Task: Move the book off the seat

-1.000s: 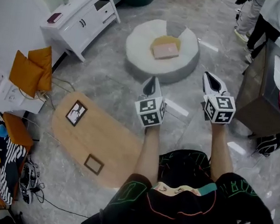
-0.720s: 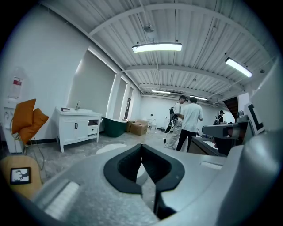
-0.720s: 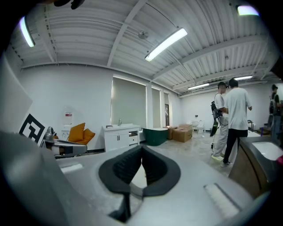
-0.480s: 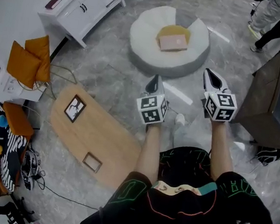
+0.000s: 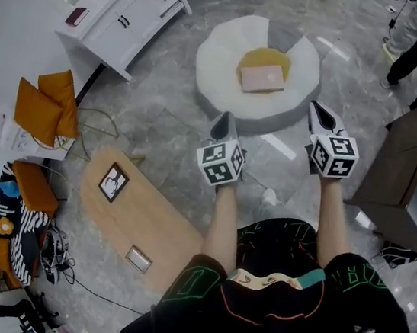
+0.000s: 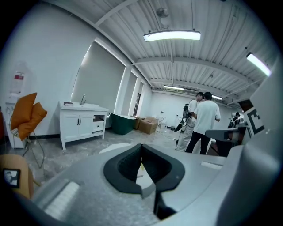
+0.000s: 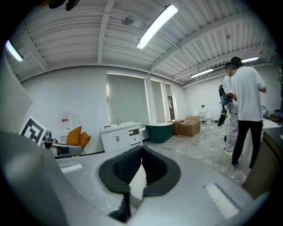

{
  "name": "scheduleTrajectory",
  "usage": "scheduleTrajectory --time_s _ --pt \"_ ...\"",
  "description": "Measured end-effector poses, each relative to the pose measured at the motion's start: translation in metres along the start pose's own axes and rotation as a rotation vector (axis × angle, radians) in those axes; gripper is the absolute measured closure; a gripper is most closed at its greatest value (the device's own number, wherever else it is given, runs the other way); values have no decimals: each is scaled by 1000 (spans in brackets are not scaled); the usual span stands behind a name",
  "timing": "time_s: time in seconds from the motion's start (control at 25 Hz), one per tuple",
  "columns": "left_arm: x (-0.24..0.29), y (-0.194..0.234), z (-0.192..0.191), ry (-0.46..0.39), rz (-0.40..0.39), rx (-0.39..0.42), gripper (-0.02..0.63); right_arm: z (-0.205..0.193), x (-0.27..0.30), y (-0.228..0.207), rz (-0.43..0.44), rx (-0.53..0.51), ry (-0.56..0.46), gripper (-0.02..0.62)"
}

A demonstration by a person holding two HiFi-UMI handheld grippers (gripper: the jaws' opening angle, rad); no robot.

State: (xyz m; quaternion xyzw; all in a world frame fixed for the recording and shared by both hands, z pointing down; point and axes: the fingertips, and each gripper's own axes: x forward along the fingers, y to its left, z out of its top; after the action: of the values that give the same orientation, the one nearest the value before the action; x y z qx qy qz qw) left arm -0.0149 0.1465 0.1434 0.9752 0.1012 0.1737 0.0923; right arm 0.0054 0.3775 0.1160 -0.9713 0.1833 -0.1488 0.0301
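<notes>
The book, pink-covered, lies flat on a mustard cushion in the middle of the round white seat, at the far side of the floor, beyond both grippers and apart from them. The left gripper and the right gripper point toward the seat, side by side; each gripper's own view shows the jaws pressed together with nothing between them.

The book looks thin, so probably light and fairly stiff, with a smooth cover that could slip. Lying flat, it offers only its edges. The soft cushion should give way under a lower jaw, so a near edge is the likely place to pinch. Clamp the whole thickness, or the pages may fan open. Which edge is the spine cannot be told
</notes>
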Motion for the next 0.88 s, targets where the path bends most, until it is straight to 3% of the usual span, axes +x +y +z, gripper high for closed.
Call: scheduleTrajectory --time_s 0.12,0.28,0.68,0.88 --pt "28 -21 16 -8 -26 70 598 17 22 -22 5 12 -20 591" --pt "51 -34 32 -20 -48 100 598 32 48 -24 44 -3 -36 591" --pt "69 10 52 -32 41 65 598 48 84 -23 129 -11 -57 591" --pt "96 12 56 -8 1 82 598 51 102 -22 127 -5 -55 591"
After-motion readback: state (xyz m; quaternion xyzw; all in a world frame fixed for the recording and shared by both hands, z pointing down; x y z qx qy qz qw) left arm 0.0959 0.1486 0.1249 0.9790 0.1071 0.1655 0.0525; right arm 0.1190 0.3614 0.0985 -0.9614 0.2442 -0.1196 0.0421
